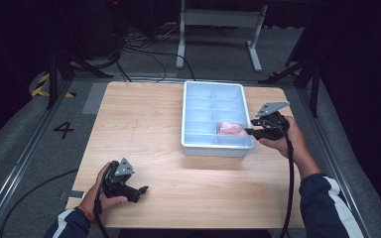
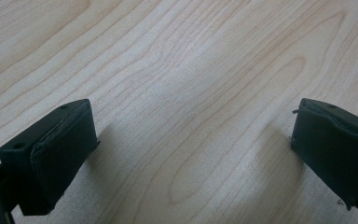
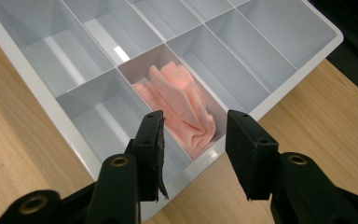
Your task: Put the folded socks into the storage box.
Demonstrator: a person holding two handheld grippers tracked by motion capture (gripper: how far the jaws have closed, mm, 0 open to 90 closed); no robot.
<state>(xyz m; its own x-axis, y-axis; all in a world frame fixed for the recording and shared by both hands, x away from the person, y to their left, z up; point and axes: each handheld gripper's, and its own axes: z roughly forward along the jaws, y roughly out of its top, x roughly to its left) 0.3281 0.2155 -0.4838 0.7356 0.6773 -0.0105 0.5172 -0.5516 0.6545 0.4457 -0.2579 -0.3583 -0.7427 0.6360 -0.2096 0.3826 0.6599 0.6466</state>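
Observation:
A pale blue divided tray (image 1: 192,144) (image 3: 70,135) stands at the back right of the wooden table (image 1: 144,124). A crumpled pink cloth (image 1: 230,130) (image 3: 182,105) lies in one compartment on its right side, second from the front. My right gripper (image 1: 248,132) (image 3: 194,140) hovers at the tray's right rim, open, its jaws just outside and above the cloth with nothing between them. My left gripper (image 1: 143,190) (image 2: 193,149) rests low over the bare table near the front left corner, wide open and holding nothing.
The tray's other compartments (image 3: 98,28) are bare. A white desk frame (image 1: 218,20) stands behind the table, cables (image 1: 144,49) run over the floor, and a "4" mark (image 1: 63,130) lies on the floor to the left.

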